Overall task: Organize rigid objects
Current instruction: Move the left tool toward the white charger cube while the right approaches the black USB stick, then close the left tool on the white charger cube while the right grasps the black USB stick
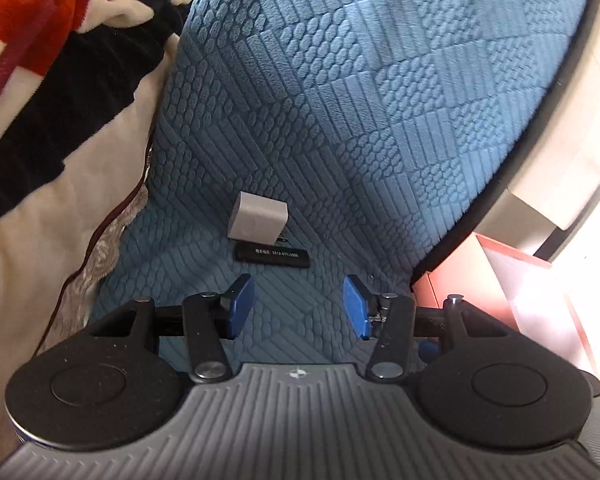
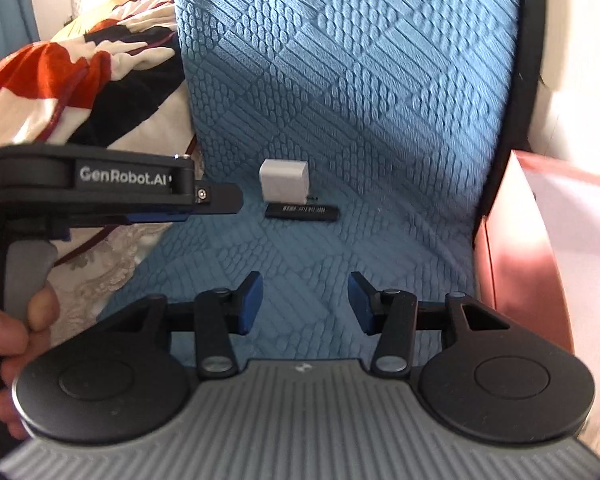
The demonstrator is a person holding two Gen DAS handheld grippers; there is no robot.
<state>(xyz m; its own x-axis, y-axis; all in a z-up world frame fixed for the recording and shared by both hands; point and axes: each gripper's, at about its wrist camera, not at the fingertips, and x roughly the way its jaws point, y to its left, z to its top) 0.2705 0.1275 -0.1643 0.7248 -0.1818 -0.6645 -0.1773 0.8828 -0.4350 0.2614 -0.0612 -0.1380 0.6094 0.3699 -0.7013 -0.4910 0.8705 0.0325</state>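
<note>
**Blue quilted cover: two small items, both grippers empty**

Surface: blue textured cover point(image 1: 380, 100) with embossed stripe and pebble patches. A red, black and cream blanket point(image 1: 60, 60) lies along its left edge; a pink-red box point(image 2: 512, 240) sits off its right edge.

Items: white charger cube point(image 1: 257, 218) rests on the cover, ahead of both grippers. Black stick point(image 1: 273, 258) lies flat just in front of the cube, touching or nearly touching it; contact cannot be settled.

Writing: white print runs along the stick's top face. In the left wrist view a few characters are followed by digits starting "0312-611"; the rest is too blurred to read. No readable text on the cube.

Left gripper point(image 1: 300, 312): blue pads stand apart, nothing between them, short of the stick. Seen side-on from the right wrist view, its body reads "GenRobot.AI", and a hand point(image 2: 16, 340) grasps its grey handle.

Right gripper point(image 2: 306, 304): pads likewise apart with only cover between them, well short of both items.
</note>
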